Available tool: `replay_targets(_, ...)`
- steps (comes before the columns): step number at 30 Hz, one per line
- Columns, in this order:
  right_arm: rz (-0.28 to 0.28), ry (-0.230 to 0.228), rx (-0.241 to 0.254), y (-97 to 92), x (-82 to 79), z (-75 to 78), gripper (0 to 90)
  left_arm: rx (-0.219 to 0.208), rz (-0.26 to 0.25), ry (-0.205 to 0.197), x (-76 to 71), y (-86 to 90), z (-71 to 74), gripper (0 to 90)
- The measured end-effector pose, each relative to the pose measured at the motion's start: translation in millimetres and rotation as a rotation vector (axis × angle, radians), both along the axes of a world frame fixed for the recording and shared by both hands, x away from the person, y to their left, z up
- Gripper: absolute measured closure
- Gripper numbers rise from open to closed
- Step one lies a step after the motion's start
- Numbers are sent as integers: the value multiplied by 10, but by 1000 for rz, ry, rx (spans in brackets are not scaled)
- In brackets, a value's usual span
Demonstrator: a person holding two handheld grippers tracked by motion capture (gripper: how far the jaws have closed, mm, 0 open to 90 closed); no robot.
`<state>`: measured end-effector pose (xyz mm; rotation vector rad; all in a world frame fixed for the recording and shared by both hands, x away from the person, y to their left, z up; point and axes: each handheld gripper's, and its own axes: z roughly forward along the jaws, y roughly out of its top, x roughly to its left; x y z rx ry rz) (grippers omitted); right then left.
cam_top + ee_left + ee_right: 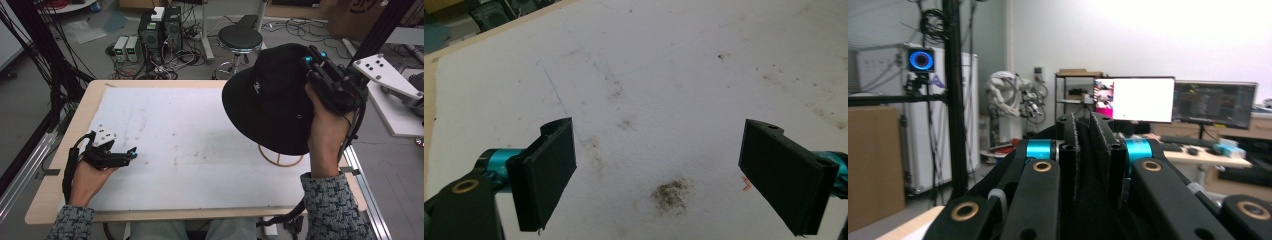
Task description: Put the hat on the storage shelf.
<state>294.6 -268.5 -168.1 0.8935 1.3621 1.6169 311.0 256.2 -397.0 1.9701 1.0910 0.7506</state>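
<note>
- High view: black bucket hat point(272, 97) held aloft at the right of the frame by the right gripper point(320, 70), jaws pinched shut on its brim. It hangs above a wooden ring stand point(280, 159) at the right edge of the white mat point(175, 145). The hat looks soft, light and floppy; I judge the brim the best place to grip, since the crown would collapse. At lower left the left gripper point(117, 157) rests low over the mat. Beyond the wooden table point(60, 165), at the top, a grey floor with a stool point(240, 40), computer boxes point(160, 27) and tangled cables.
- Left gripper view: the jaws stand wide apart with nothing between them, over the stained, scuffed mat point(664, 90).
- Right gripper view: the jaws meet on dark woven hat fabric point(1088, 200) at centre bottom. Behind, a workshop wall and two monitors point(1178, 100) at the right.
</note>
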Motion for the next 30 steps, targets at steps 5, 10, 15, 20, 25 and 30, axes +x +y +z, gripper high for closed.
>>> replay_targets(5, -42, 30, 11, -154, 57, -117, 830, 8, -3, 3, 0, 6, 2, 155)
replay_targets(10, -80, 60, 27, -276, 110, -241, 830, 4, -3, 2, 1, 10, 3, 155)
replay_targets(15, -105, 88, 30, -358, 161, -361, 830, 4, -1, 1, 2, 10, 4, 155)
replay_targets(20, -126, 113, 29, -415, 195, -460, 830, 6, -4, 3, 4, 7, 4, 154)
replay_targets(25, -137, 135, 38, -466, 217, -546, 830, 4, -4, 3, 3, 5, 4, 155)
replay_targets(30, -148, 152, 46, -506, 226, -610, 830, 6, -4, 3, 5, 2, 1, 155)
